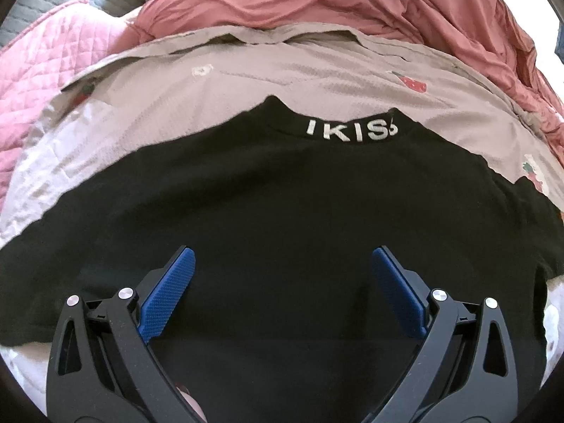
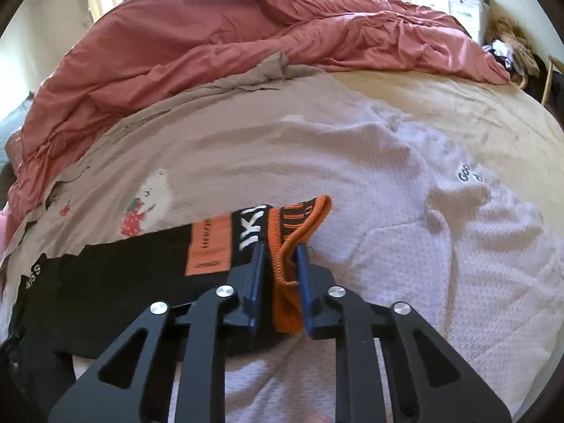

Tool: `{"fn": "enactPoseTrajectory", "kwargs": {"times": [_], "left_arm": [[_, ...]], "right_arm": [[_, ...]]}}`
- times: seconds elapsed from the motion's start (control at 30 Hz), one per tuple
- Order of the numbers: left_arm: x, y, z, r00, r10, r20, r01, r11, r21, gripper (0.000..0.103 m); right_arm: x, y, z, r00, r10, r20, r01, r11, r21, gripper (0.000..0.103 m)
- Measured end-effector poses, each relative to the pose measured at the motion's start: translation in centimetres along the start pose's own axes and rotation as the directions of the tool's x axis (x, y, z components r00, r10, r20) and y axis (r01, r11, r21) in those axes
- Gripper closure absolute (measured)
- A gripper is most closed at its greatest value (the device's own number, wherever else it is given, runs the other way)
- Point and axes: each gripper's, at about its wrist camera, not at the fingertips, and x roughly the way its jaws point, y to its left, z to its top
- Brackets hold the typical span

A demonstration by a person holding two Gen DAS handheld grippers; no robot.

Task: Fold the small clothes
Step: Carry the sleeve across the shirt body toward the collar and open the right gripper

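A small black garment (image 1: 275,211) with white lettering on a band lies flat on the bed sheet. My left gripper (image 1: 282,257) hovers over its middle, open and empty. In the right wrist view the same black garment (image 2: 123,268) lies to the left, with an orange patch and an orange-and-black striped waistband (image 2: 299,218). My right gripper (image 2: 280,250) is shut on that orange waistband edge and holds it lifted and folded over.
A grey-pink printed sheet (image 2: 246,148) covers the bed. A crumpled red duvet (image 2: 211,35) lies along the far side, also in the left wrist view (image 1: 352,3). A pink quilted cover (image 1: 46,81) lies far left. Furniture and clutter (image 2: 507,42) stand far right.
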Motion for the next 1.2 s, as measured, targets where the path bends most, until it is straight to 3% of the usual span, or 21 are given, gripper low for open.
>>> {"fn": "enactPoseTrajectory", "kwargs": {"times": [0.1,0.2,0.43,0.63,0.83,0.9,0.93,1.1,1.2], "left_arm": [[0.3,0.2,-0.4,1.0,-0.013,-0.008,0.013,1.0,0.001,0.009],[0.1,0.7,-0.6,0.999,-0.033,0.0,0.033,0.999,-0.014,0.009],[-0.6,1.3,-1.0,0.999,-0.048,0.019,0.049,0.999,-0.023,0.009],[-0.9,1.7,-1.0,0.998,-0.049,0.026,0.05,0.998,-0.023,0.009],[-1.0,2.0,-1.0,0.998,-0.058,0.024,0.059,0.997,-0.044,0.009],[-1.0,2.0,-1.1,0.998,-0.058,0.025,0.059,0.997,-0.041,0.009],[-1.0,2.0,-1.1,0.998,-0.058,0.025,0.059,0.997,-0.041,0.009],[-1.1,2.1,-1.0,0.997,-0.072,0.028,0.073,0.996,-0.048,0.009],[-1.4,2.4,-0.8,0.996,-0.079,0.035,0.081,0.995,-0.059,0.009]], "right_arm": [[0.6,0.2,0.4,1.0,-0.012,-0.005,0.012,1.0,0.021,0.083],[1.6,-1.2,0.5,0.998,-0.057,-0.033,0.061,0.992,0.11,0.066],[1.7,-3.3,-0.5,0.999,-0.037,-0.028,0.043,0.967,0.25,0.063],[1.1,-3.5,-1.0,0.999,-0.037,-0.009,0.038,0.959,0.281,0.062],[1.5,-5.3,-1.6,0.999,-0.021,-0.032,0.031,0.931,0.364,0.078],[2.0,-4.3,-1.4,0.997,-0.062,-0.049,0.073,0.954,0.291,0.082],[2.0,-3.9,-1.2,0.997,-0.068,-0.046,0.078,0.959,0.274,0.09],[0.0,-1.1,-0.1,1.0,-0.013,0.029,0.007,0.979,0.203,0.094],[-2.4,1.8,0.6,0.993,0.084,0.088,-0.096,0.985,0.142,0.095]]}}
